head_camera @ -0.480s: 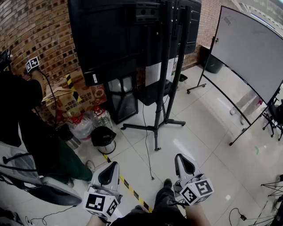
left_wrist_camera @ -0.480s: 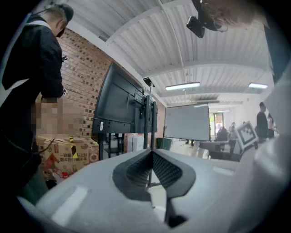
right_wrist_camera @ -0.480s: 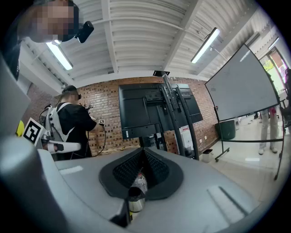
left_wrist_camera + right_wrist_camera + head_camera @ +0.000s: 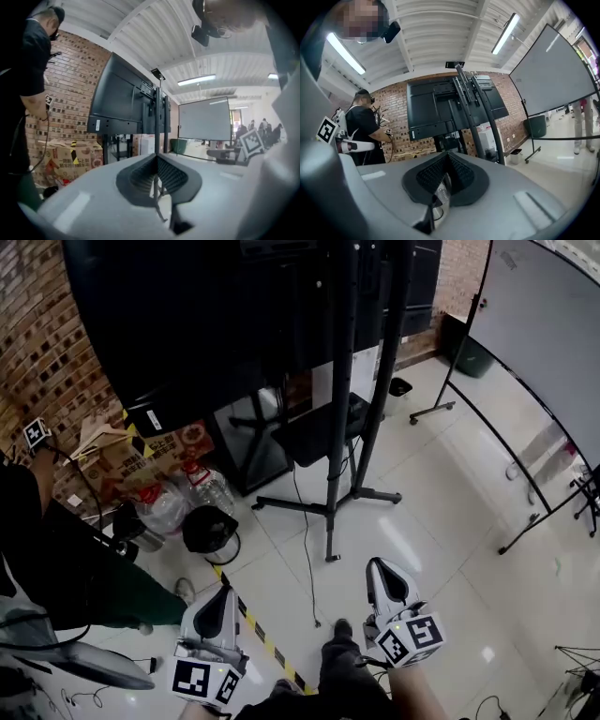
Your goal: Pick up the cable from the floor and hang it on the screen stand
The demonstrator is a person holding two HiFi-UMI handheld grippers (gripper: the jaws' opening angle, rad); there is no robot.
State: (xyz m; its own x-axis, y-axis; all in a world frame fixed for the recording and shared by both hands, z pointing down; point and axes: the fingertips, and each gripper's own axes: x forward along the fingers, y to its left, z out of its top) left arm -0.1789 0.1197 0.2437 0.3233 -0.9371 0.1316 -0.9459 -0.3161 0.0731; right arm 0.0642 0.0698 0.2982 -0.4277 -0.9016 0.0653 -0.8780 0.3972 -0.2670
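Note:
A thin black cable [image 4: 306, 568] hangs from the screen stand [image 4: 339, 427] and trails over the white floor tiles to a loose end near my shoe. The stand carries a large black screen [image 4: 197, 324] and rests on black floor legs. My left gripper [image 4: 225, 592] is held low at the bottom left, jaws shut and empty, well short of the cable. My right gripper [image 4: 378, 566] is at the bottom right, also shut on nothing. In the left gripper view the stand [image 4: 157, 117] is straight ahead past the gripper [image 4: 156, 157]. The right gripper [image 4: 449, 155] points at the stand [image 4: 465, 108].
A wheeled whiteboard [image 4: 544, 343] stands at the right. Cardboard boxes [image 4: 141, 457], water bottles [image 4: 204, 489] and a black bin [image 4: 208, 531] sit left of the stand. A person in black [image 4: 52, 559] stands at the left. Yellow-black tape [image 4: 264, 636] crosses the floor.
The head view has moved closer to the stand, so the screen looms larger. Both grippers stay shut and sit slightly lower in the view.

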